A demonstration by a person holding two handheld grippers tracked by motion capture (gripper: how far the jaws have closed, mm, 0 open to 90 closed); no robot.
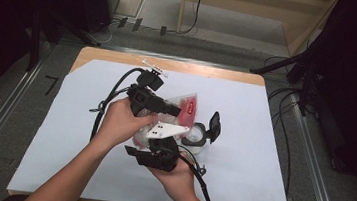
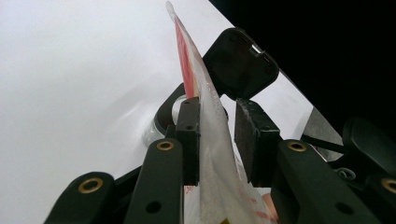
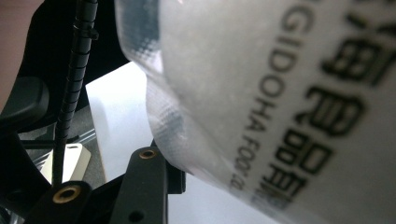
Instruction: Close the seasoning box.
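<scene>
White sheet (image 1: 241, 152) covers the wooden worktop (image 1: 209, 71). Both hands work at its centre, holding a plastic pouch (image 1: 188, 106) clear of the surface between them.

Left hand-held gripper (image 1: 178, 111): held by the left hand (image 1: 121, 119), jaws pointing toward 3 o'clock in the high view. In the left gripper view (image 2: 217, 140) the jaws stand partly open, with the pouch edge (image 2: 210, 140) running up between them. The film lies against the left pad (image 2: 189, 140); a gap remains between the film and the right pad (image 2: 254, 140), so there is no firm clamp.

Right hand-held gripper (image 1: 133, 152): held by the right hand (image 1: 178, 178) at 6 o'clock of the pouch, its white three-cornered plate (image 1: 167, 131) facing up. In the right gripper view the pouch (image 3: 280, 93), with its clear textured film and black lettering, sits very close to the lens and hides the jaw on that side. One jaw (image 3: 149, 186) shows at the bottom, touching the film. Opening and grip: cannot tell.

Pouch: red-and-white print, upright and tilted, red band (image 2: 185, 70) near its top in the left gripper view.

Small clear jar (image 1: 197, 136) stands on the sheet just at 3 o'clock of the hands, with its black hinged lid (image 1: 214, 126) flipped open and standing up. In the left gripper view the jar mouth (image 2: 173, 109) and the lid (image 2: 240, 63) lie directly beyond the jaws, behind the pouch.
</scene>
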